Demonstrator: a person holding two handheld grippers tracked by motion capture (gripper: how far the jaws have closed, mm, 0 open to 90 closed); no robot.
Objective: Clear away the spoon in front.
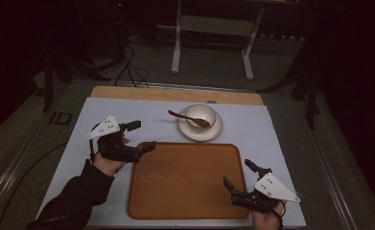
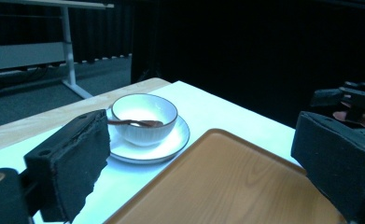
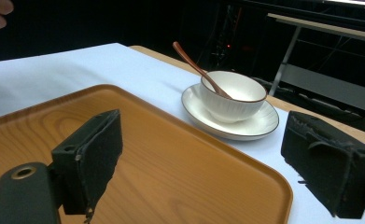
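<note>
The left claw (image 1: 140, 135) hangs over the desk (image 1: 79, 124) just beyond the tray's near-left corner, held by a hand (image 1: 109, 160) in a dark sleeve. Its jaws are spread wide with nothing between them, and they point toward the bowl. The left gripper view looks along them: the bowl (image 2: 144, 118) sits between the two black pads, well ahead, with the tray's (image 2: 227, 186) edge running under the right pad.

The right claw (image 1: 238, 175) rests low over the near-right corner of the tray (image 1: 185, 177). Its jaws are also spread and pinch nothing. The right gripper view shows the wooden surface below both pads and the bowl (image 3: 231, 95) farther on.

The tray is bare wood with a raised rim, lying at the middle of the white desk top. Just behind its far edge stands a white saucer (image 1: 199, 130), apart from the tray. The bowl (image 1: 200, 116) stands upright on the saucer. A brown spoon (image 1: 187, 118) lies in the bowl, its scoop end inside and its handle slanting out over the rim toward the left. Neither claw touches the bowl, saucer or spoon.
</note>
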